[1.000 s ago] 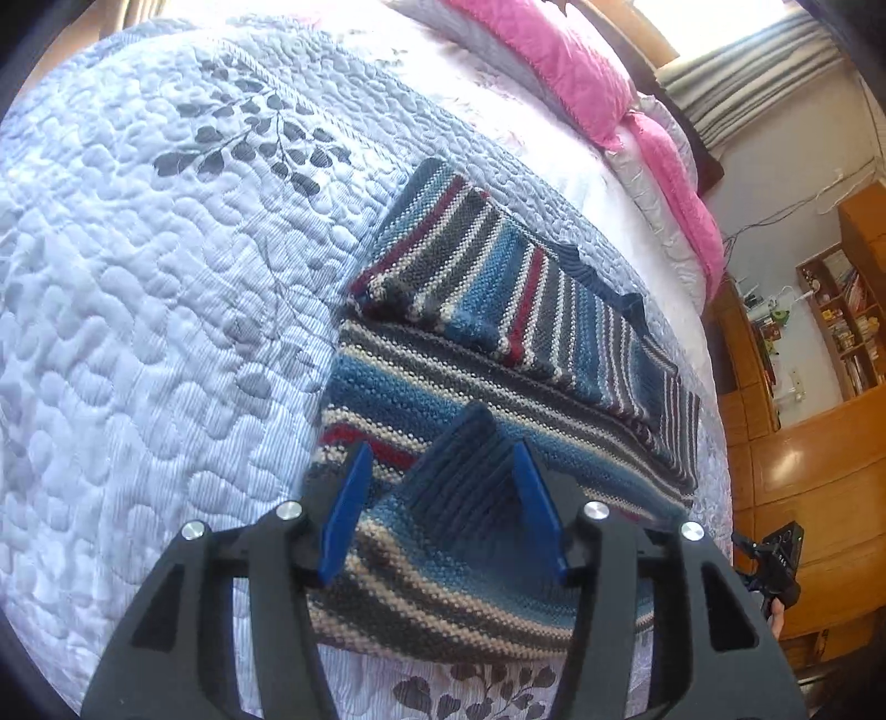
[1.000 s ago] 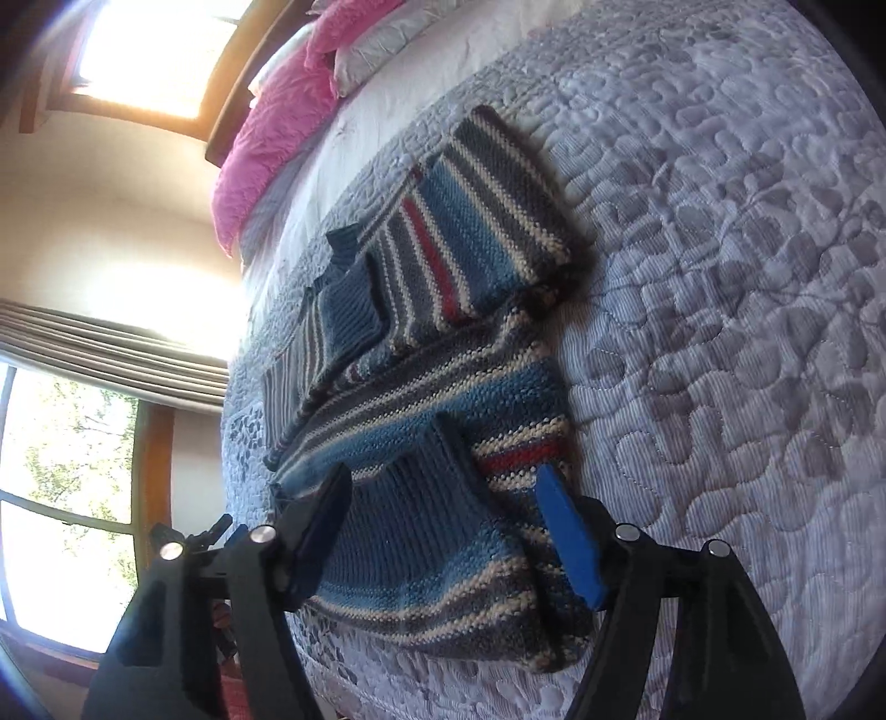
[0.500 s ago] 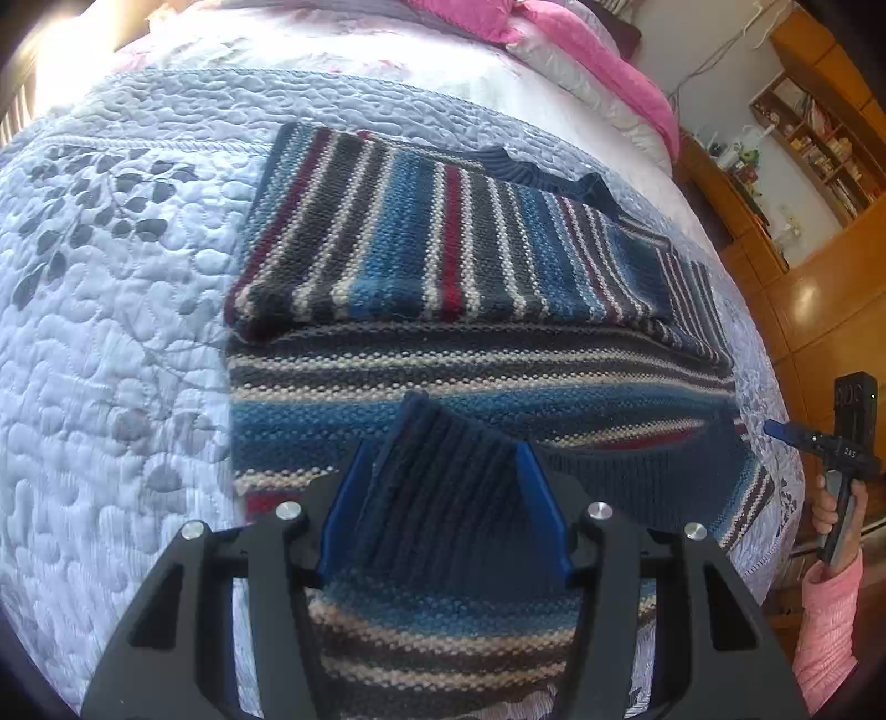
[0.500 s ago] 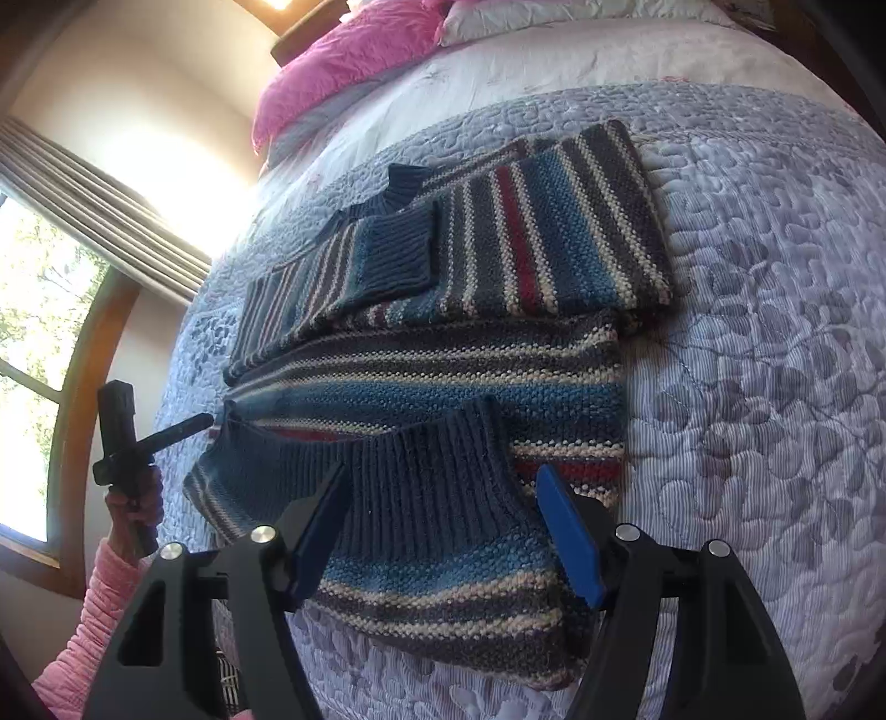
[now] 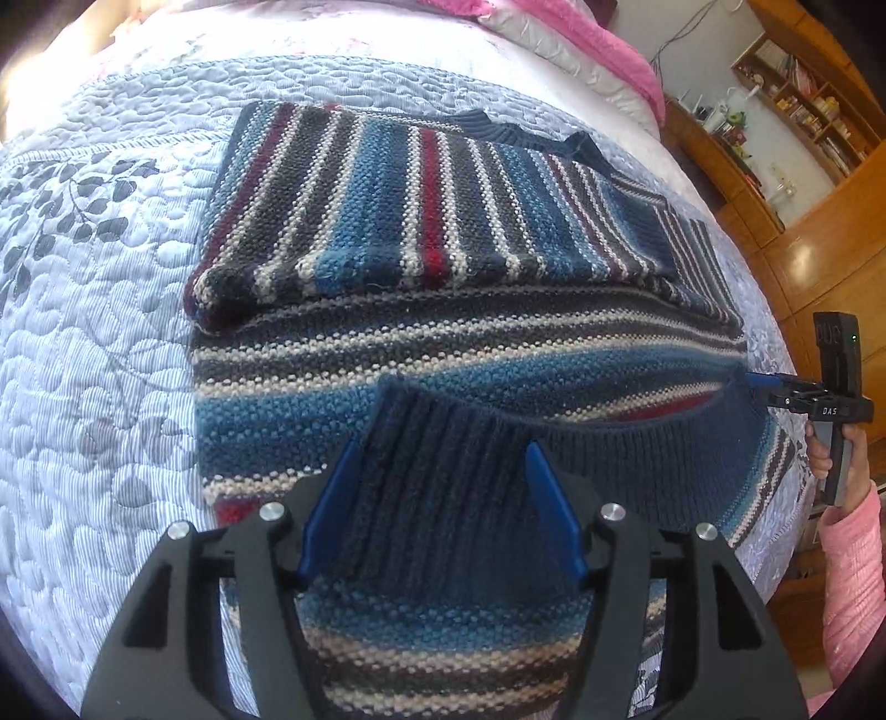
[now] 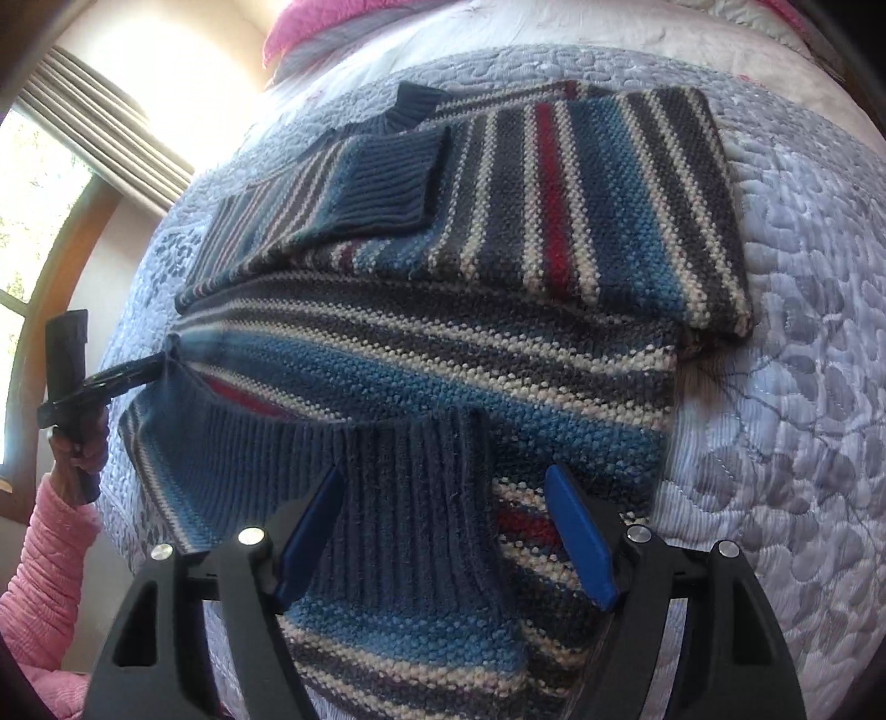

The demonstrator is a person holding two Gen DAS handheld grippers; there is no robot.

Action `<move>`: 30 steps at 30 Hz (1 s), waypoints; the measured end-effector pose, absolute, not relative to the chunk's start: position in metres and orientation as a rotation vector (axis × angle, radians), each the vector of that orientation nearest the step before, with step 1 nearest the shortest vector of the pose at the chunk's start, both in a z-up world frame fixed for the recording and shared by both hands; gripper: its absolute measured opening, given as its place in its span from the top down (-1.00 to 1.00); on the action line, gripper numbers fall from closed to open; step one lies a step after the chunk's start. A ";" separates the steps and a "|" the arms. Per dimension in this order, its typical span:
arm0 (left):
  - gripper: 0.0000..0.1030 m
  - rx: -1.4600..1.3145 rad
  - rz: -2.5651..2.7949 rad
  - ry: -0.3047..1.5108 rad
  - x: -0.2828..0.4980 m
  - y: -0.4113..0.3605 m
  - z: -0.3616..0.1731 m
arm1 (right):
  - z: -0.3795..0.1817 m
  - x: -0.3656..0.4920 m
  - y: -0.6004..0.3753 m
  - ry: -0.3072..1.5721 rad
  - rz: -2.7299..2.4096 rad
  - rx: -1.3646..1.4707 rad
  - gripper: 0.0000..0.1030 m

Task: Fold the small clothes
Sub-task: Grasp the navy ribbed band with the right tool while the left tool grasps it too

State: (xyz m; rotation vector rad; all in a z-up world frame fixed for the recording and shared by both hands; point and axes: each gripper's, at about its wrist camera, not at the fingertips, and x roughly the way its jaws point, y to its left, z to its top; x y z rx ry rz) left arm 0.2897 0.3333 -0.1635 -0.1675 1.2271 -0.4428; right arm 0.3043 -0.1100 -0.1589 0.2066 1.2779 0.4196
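Note:
A striped knit sweater (image 5: 443,221) (image 6: 554,221) lies on the quilted bed, one sleeve folded across its chest with the navy cuff (image 6: 387,177) on top. Its ribbed navy hem (image 5: 609,448) (image 6: 249,454) is lifted off the lower layer and stretched between both grippers. My left gripper (image 5: 443,448) holds one hem corner, with ribbed cloth filling the space between its blue fingers. From the right wrist view, the left gripper (image 6: 160,360) pinches the cloth into a point. My right gripper (image 6: 446,471) holds the other corner and shows in the left wrist view as the right gripper (image 5: 747,379).
The pale quilt (image 5: 99,332) surrounds the sweater, with pink pillows (image 5: 581,33) at the head of the bed. Wooden shelves (image 5: 803,111) stand beyond the bed's right side, a curtained window (image 6: 111,127) beyond its left. A person's pink sleeve (image 5: 853,581) holds each handle.
Both grippers have swung round to face the sweater squarely and spread apart. The hem, bunched a second ago, is now drawn out taut between them.

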 end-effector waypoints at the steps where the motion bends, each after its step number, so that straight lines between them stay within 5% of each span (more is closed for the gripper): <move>1: -0.18 -0.160 -0.441 1.226 0.289 0.331 -0.164 | -0.161 0.303 -0.107 1.278 0.428 0.198 -0.48; 3: -0.16 -0.145 -0.442 1.225 0.288 0.328 -0.163 | -0.160 0.301 -0.100 1.273 0.445 0.171 -0.25; 7: 0.41 -0.076 -0.411 1.221 0.282 0.319 -0.159 | -0.154 0.294 -0.090 1.261 0.478 0.108 0.82; 8: 0.72 -0.075 -0.417 1.223 0.280 0.318 -0.157 | -0.152 0.291 -0.091 1.258 0.512 0.131 0.81; 11: 1.00 -0.095 -0.419 1.212 0.273 0.321 -0.152 | -0.142 0.282 -0.092 1.216 0.539 0.142 0.82; 19: 0.98 -0.085 -0.346 1.202 0.269 0.329 -0.162 | -0.141 0.276 -0.086 1.211 0.516 0.112 0.82; 21: 0.81 -0.103 -0.359 1.189 0.269 0.332 -0.159 | -0.146 0.276 -0.085 1.217 0.517 0.125 0.81; 23: 0.37 -0.102 -0.383 1.167 0.268 0.332 -0.152 | -0.149 0.275 -0.087 1.219 0.519 0.139 0.77; 30: -0.03 -0.024 -0.398 1.156 0.286 0.325 -0.146 | -0.153 0.276 -0.088 1.223 0.516 0.148 0.62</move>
